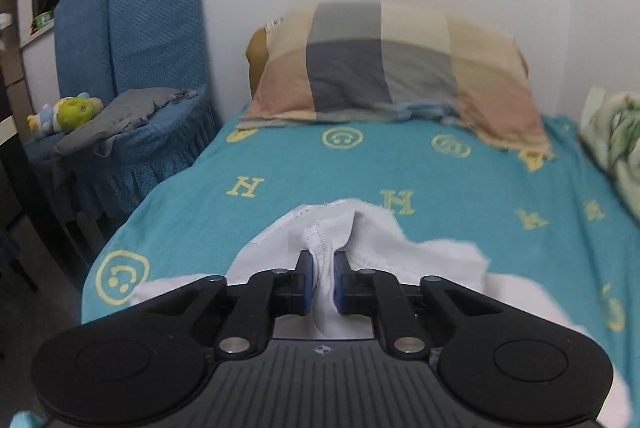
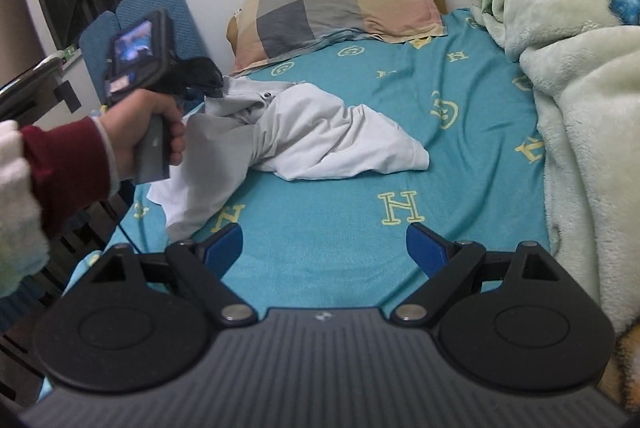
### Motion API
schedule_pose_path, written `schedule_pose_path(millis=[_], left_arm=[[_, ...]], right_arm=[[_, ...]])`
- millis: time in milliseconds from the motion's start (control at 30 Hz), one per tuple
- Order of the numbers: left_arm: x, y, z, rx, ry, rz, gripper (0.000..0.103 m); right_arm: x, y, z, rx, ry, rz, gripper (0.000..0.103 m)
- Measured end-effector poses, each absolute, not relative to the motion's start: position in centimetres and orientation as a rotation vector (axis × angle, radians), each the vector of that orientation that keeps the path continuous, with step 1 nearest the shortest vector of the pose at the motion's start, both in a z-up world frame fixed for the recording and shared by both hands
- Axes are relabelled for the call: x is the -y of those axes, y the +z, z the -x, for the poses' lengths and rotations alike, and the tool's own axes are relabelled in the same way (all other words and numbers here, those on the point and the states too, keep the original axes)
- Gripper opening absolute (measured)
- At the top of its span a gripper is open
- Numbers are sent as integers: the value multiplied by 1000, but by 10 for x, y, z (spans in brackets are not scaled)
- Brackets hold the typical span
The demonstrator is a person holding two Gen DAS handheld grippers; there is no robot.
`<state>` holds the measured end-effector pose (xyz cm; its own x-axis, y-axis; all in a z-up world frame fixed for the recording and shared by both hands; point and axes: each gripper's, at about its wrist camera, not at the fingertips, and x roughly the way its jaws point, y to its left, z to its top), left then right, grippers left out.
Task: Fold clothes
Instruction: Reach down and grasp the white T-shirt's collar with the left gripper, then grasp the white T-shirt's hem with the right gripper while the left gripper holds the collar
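Shirt (image 1: pixel 320 248) fabric sits pinched between the left gripper (image 1: pixel 322 268) jaws; right gripper (image 2: pixel 324 248) jaws spread, empty

My shirt (image 2: pixel 320 132) lies on the bed (image 2: pixel 460 156) by its left edge; pillow (image 2: pixel 340 4) at the head, blanket (image 2: pixel 580 88) along the right edge.
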<state>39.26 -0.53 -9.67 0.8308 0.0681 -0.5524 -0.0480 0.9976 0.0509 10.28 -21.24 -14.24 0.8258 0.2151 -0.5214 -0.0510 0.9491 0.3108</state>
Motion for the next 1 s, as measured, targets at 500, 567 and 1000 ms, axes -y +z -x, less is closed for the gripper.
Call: schedule_pose_path(millis=[500,567,1000], left_arm=[[-50,40,-82,-325,-57,54,8],[-66,42,-42,-319,-56,105,8],[-106,10,16,-354,-27,189,8]], right_arm=[[192,-101,-56,-362,259,-247,90],[188,-100,-49,-382,285,-253,90],[116,-151,-52,-697,376,-271,90]])
